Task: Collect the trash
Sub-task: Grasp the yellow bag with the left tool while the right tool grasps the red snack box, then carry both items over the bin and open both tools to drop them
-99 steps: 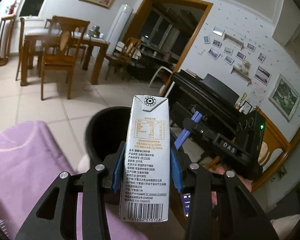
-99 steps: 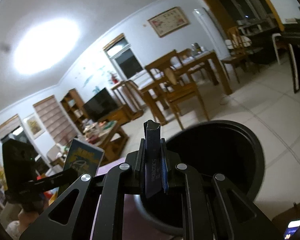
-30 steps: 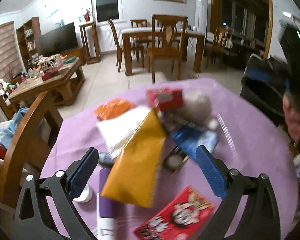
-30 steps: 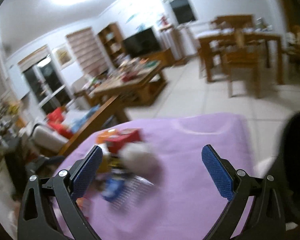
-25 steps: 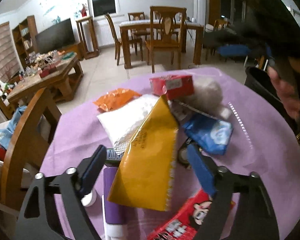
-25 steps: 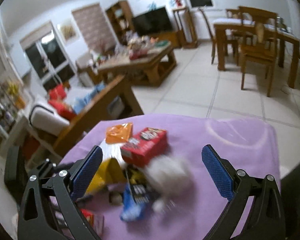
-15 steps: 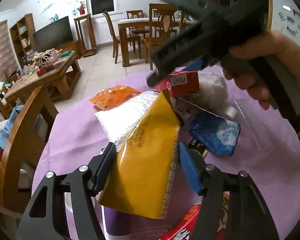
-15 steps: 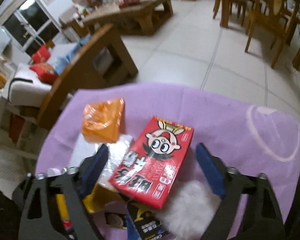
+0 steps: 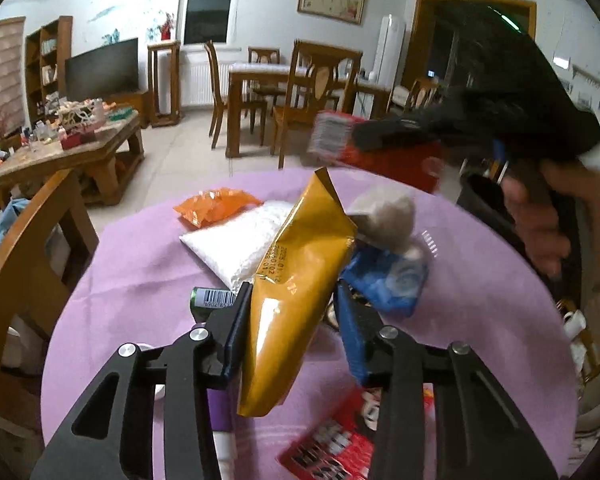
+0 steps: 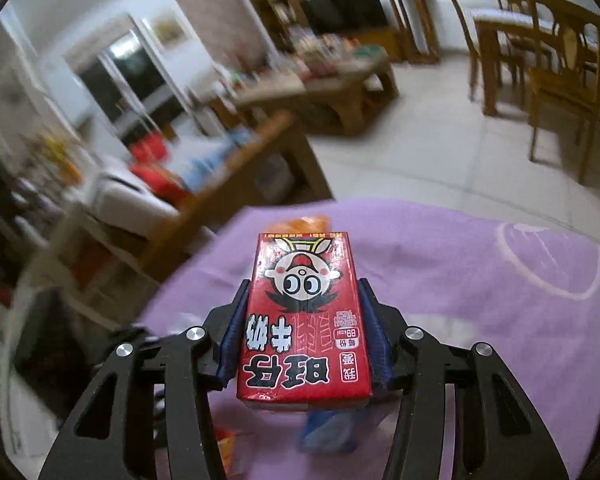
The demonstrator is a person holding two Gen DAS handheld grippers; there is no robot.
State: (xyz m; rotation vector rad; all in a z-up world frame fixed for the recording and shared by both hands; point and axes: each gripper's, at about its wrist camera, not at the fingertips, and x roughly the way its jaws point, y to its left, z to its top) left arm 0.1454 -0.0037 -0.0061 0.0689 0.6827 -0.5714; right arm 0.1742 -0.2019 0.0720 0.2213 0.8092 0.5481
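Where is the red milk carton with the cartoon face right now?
In the right wrist view the red cartoon-face milk carton sits between the closing blue pads of the right claw, lifted above the purple tablecloth.

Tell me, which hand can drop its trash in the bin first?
Probably the right. Its gripper is closing on the red milk carton, already lifted off the purple table and near the black bin. The left gripper is only now closing around the yellow bag, down among the pile.
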